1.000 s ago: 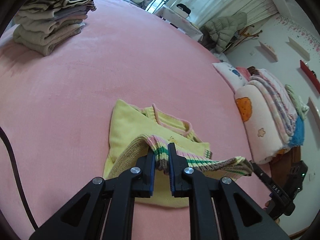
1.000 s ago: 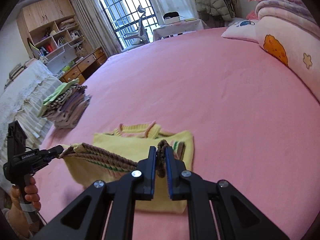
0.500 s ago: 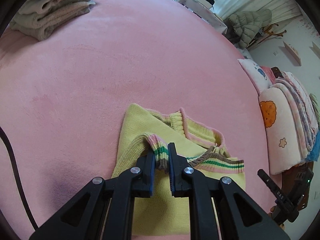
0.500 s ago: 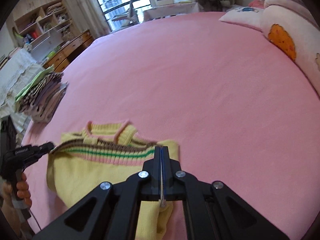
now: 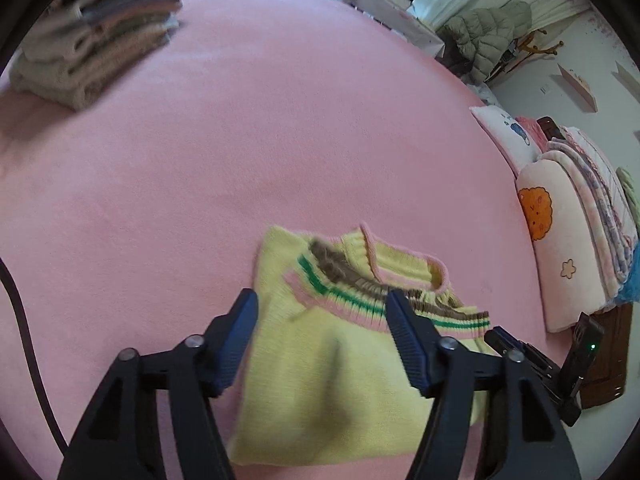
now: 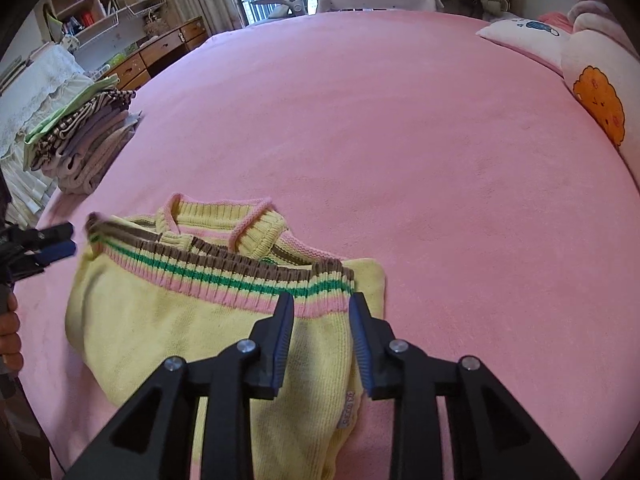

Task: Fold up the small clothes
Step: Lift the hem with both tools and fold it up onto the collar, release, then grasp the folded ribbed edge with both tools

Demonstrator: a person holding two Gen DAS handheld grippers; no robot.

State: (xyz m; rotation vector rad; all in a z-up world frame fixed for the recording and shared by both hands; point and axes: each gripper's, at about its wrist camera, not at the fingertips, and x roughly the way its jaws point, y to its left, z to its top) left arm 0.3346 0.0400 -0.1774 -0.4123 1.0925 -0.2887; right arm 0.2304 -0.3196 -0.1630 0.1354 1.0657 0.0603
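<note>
A small yellow knit sweater (image 5: 332, 364) lies folded in half on the pink bed, its striped pink, green and brown hem laid up against the collar. It also shows in the right wrist view (image 6: 208, 312). My left gripper (image 5: 322, 300) is open and empty, just above the hem's left part. My right gripper (image 6: 322, 300) is open and empty over the hem's right end. The left gripper also shows at the left edge of the right wrist view (image 6: 54, 242); the right gripper shows at the lower right of the left wrist view (image 5: 500, 338).
A stack of folded clothes (image 5: 100, 44) sits at the bed's far left, also in the right wrist view (image 6: 84, 136). Pillows and folded quilts (image 5: 568, 232) line the right side. The pink bedspread (image 6: 380, 120) stretches beyond the sweater.
Both grippers carried the striped hem forward onto the collar, lowered it and opened, letting it go. The sweater now lies folded in half.
</note>
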